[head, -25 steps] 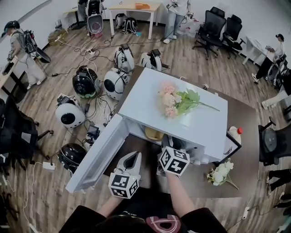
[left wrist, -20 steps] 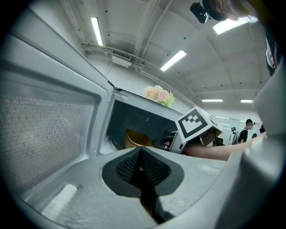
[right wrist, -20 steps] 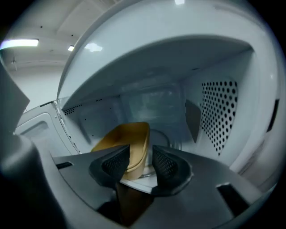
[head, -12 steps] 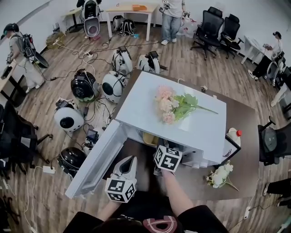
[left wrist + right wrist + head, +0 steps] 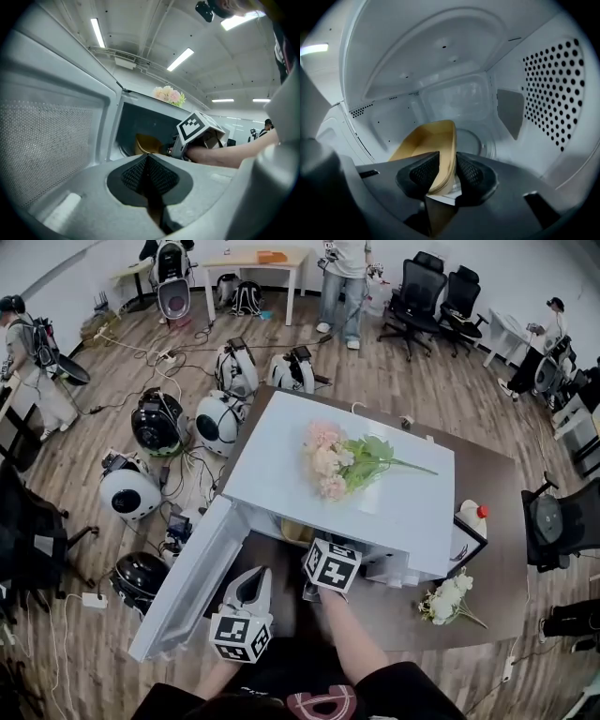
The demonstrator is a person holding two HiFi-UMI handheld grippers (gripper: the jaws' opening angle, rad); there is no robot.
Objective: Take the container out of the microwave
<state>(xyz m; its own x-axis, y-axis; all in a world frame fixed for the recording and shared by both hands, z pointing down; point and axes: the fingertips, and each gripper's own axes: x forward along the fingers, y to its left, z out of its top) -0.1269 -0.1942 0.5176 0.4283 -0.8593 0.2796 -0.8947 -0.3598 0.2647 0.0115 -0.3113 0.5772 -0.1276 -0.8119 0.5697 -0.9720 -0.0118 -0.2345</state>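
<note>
Tan and shallow, the container (image 5: pixel 433 140) sits inside the microwave (image 5: pixel 281 465), low in the white cavity and toward its left wall. The right gripper (image 5: pixel 443 171) reaches in through the microwave's open front. Its jaws have just been closing, and the container's near wall now stands between the ribbed pads, which meet it on both sides. The microwave's door (image 5: pixel 187 577) hangs wide open to the left of the opening. The left gripper (image 5: pixel 147 161) is outside the microwave, between the door and the opening, with its jaws closed together on nothing. A bunch of pink flowers (image 5: pixel 337 460) with green leaves lies on the microwave's flat top. The microwave stands on a brown table (image 5: pixel 492 549), and a small white bouquet (image 5: pixel 448 598) lies to the right of the microwave's front corner.
</note>
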